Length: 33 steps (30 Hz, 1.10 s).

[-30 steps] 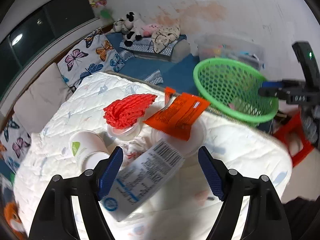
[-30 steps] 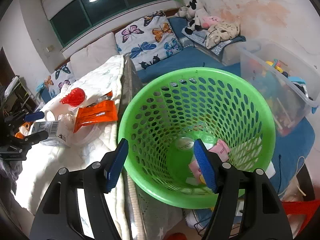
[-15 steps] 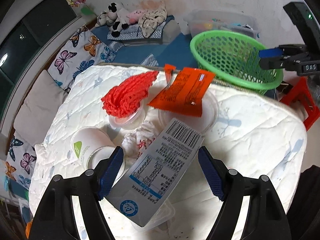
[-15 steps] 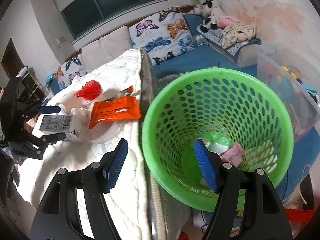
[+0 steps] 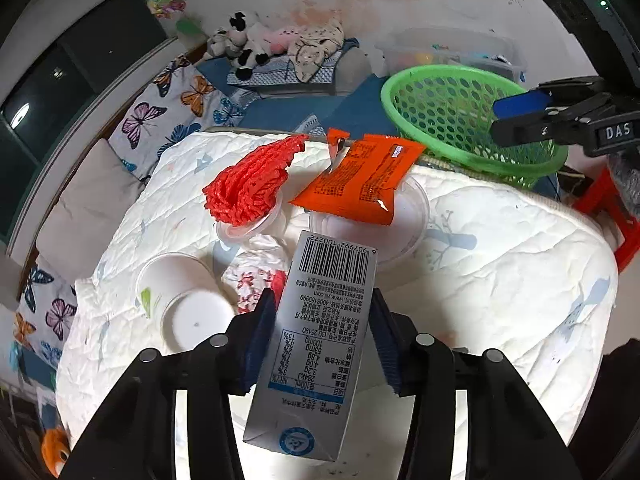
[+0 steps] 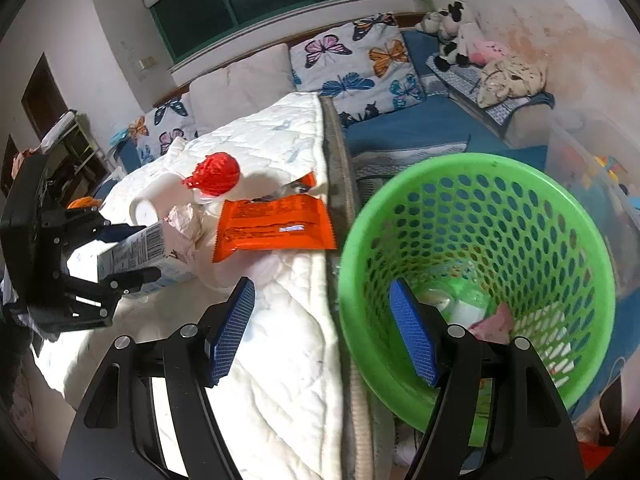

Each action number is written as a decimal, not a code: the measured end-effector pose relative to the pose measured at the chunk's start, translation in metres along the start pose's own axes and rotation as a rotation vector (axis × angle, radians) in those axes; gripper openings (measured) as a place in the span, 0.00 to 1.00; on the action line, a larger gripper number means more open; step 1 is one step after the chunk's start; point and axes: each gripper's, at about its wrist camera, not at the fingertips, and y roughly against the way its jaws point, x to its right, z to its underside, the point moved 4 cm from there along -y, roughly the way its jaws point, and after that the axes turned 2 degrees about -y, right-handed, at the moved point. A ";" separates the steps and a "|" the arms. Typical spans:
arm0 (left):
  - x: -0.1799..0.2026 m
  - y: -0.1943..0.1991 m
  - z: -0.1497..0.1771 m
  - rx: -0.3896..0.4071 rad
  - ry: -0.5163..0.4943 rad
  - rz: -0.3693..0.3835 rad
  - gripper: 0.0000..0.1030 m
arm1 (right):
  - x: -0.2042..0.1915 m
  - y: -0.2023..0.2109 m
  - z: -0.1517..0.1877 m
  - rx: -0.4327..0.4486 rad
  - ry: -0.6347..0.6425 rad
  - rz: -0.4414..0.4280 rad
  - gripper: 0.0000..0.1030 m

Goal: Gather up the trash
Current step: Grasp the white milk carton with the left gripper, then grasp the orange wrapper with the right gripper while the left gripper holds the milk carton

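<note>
A grey-white milk carton [image 5: 320, 332] with a barcode lies on the white mattress [image 5: 500, 280]. My left gripper [image 5: 322, 300] is closing on it, and both blue pads touch its sides. The right wrist view shows the same carton [image 6: 136, 252] between those fingers. My right gripper [image 6: 320, 286] is open with nothing in it, above the mattress edge and the rim of the green basket [image 6: 480, 168], which holds some trash. On the mattress lie an orange wrapper [image 5: 360, 184], a red mesh [image 5: 248, 184], a paper cup [image 5: 180, 300] and crumpled tissue [image 5: 256, 280].
Clear plastic lids [image 5: 404, 236] lie under the wrapper and the mesh. Butterfly pillows [image 6: 360, 56] and plush toys [image 6: 460, 40] lie on the blue bed behind. A clear storage box [image 6: 592, 152] stands behind the basket. A red stool [image 5: 612, 216] stands beside the mattress.
The left jaws have closed in from wide apart onto the carton's sides. The right gripper has slid left, from over the basket's middle to its rim by the mattress edge.
</note>
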 end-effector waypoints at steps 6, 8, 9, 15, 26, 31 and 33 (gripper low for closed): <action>-0.007 0.015 0.003 0.045 0.098 -0.010 0.43 | -0.012 -0.014 -0.004 -0.020 -0.004 -0.053 0.68; -0.009 0.020 0.003 0.065 0.127 -0.014 0.43 | -0.014 -0.019 -0.004 -0.030 -0.014 -0.071 0.68; -0.010 0.023 0.003 0.074 0.144 -0.014 0.43 | -0.017 -0.022 -0.004 -0.037 -0.021 -0.085 0.68; -0.018 0.041 0.005 0.137 0.240 -0.015 0.43 | -0.027 -0.040 -0.007 -0.065 -0.054 -0.137 0.67; -0.030 0.052 0.013 0.177 0.330 -0.013 0.43 | -0.024 -0.061 -0.016 -0.087 -0.143 -0.143 0.61; -0.032 0.053 0.018 0.179 0.344 -0.013 0.43 | -0.033 -0.051 -0.018 -0.070 -0.082 -0.118 0.59; -0.035 0.053 0.019 0.181 0.354 -0.010 0.43 | -0.036 -0.046 -0.019 -0.056 -0.060 -0.112 0.59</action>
